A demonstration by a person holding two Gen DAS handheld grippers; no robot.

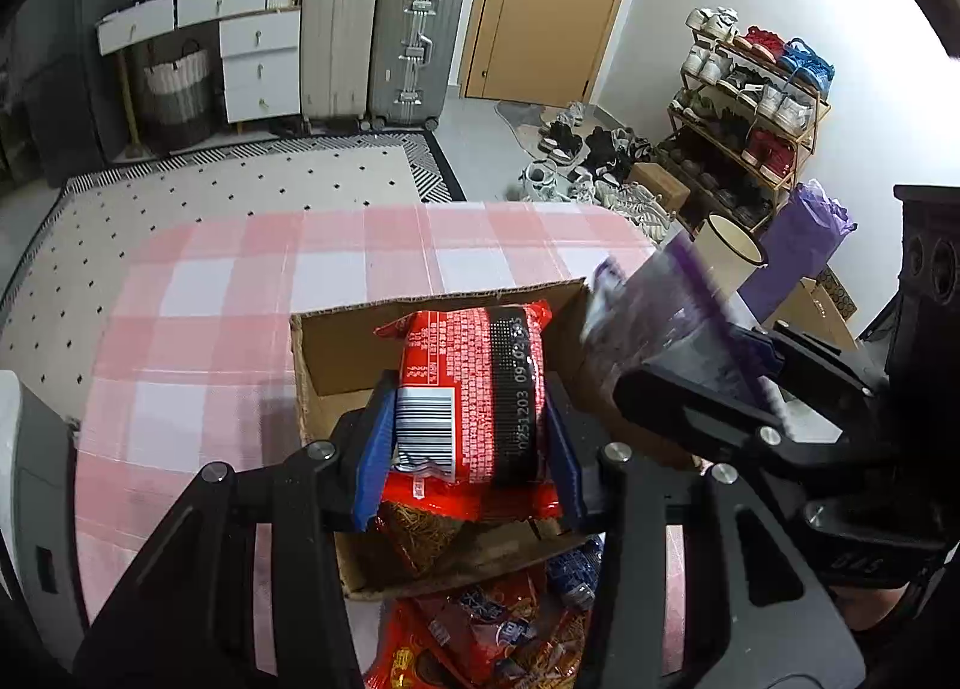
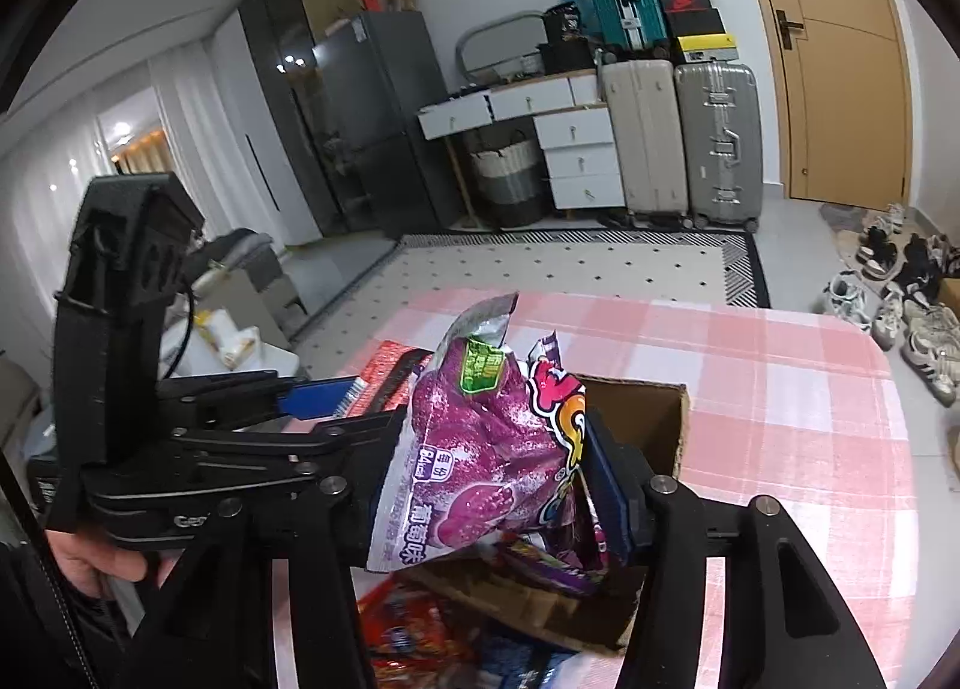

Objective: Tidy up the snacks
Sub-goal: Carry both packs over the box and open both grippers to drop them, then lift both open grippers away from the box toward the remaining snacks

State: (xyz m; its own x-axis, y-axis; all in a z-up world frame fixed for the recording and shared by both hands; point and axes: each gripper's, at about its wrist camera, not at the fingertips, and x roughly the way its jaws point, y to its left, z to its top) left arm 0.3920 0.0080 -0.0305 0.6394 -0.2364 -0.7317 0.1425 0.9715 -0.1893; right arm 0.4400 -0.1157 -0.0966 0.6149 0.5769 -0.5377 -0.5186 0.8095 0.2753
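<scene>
My left gripper [image 1: 471,437] is shut on a red snack packet [image 1: 474,389] with a barcode, held over the open cardboard box [image 1: 336,347] on the pink checked tablecloth. My right gripper [image 2: 498,485] is shut on a purple snack bag [image 2: 474,449], held above the same box [image 2: 654,419]. In the left wrist view the right gripper and its purple bag [image 1: 666,323] are at the box's right side. In the right wrist view the left gripper [image 2: 318,395] is to the left with the red packet [image 2: 390,371]. More red and blue snack packets [image 1: 492,635] lie in front of the box.
The table [image 1: 210,329] stands over a dotted rug. Suitcases [image 1: 414,47], white drawers and a door are at the back. A shoe rack [image 1: 750,113], a white bin [image 1: 729,257] and a purple bag lie to the right. A dark fridge [image 2: 372,125] is at left.
</scene>
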